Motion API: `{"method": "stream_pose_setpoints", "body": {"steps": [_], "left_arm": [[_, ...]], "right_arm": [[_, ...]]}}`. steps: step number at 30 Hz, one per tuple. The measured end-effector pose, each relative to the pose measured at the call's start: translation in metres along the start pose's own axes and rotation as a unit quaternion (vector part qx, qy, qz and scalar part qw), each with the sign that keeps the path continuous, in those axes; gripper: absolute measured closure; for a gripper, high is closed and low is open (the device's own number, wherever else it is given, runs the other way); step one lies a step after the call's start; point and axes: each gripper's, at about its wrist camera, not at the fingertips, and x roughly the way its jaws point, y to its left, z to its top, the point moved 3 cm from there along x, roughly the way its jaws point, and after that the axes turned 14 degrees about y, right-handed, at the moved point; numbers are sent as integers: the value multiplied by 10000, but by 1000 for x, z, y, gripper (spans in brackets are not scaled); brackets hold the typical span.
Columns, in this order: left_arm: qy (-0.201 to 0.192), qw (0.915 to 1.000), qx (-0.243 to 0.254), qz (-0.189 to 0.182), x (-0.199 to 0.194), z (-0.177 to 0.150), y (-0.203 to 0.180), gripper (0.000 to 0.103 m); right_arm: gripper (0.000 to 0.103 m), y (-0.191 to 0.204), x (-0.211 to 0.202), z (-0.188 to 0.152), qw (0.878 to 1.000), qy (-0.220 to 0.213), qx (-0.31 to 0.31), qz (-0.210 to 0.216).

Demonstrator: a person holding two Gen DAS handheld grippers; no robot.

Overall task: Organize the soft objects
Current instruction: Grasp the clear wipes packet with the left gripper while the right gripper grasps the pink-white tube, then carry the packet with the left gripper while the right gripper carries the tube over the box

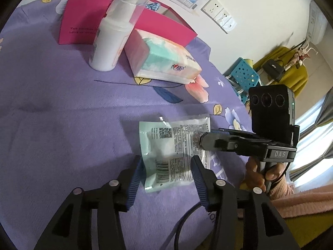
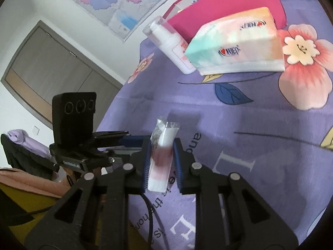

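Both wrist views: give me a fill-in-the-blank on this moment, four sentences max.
1. The flat printed plastic pouch is pinched by the ____ gripper.
2. The left gripper straddles that pouch with its blue pads ____ of it.
3. The white pump bottle stands in front of the open ____ cardboard box.
4. The pastel tissue pack lies on a ____ floral cloth.

Missing: right; clear; pink; purple

Tissue pack (image 1: 166, 62) lies right of the bottle (image 1: 112, 35) (box (image 1: 83, 20) behind).
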Motion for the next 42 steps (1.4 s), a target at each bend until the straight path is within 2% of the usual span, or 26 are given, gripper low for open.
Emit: {"method": "stream_pose_setpoints", "body": {"steps": [3, 9, 11, 20, 26, 32, 38, 42], "left_arm": [[1, 9999, 35, -102, 1, 2, 1, 49], [-74, 9995, 82, -311, -4, 8, -3, 50], [-174, 9996, 149, -177, -10, 13, -10, 51], [-876, 9944, 565, 145, -62, 49, -40, 53], [-1336, 9850, 897, 622, -99, 95, -58, 53], [-1605, 9773, 945, 1008, -122, 142, -57, 53], [-1644, 9740, 886, 1280, -129, 177, -44, 53], [-1599, 9740, 842, 1369, -126, 195, -35, 53]], "right_arm": [[80, 1, -1, 2, 9999, -4, -118, 5], [84, 3, -5, 8, 9998, -99, -148, 106], [88, 7, -10, 13, 9995, -157, -233, 143], [88, 28, -49, 49, 9963, -643, -558, 131], [88, 50, -87, 99, 9883, -1140, -1017, 25], [89, 54, -104, 158, 9829, -1473, -1098, 101], [89, 38, -104, 203, 9830, -1561, -934, 266], [89, 28, -101, 221, 9837, -1551, -857, 311]]}}
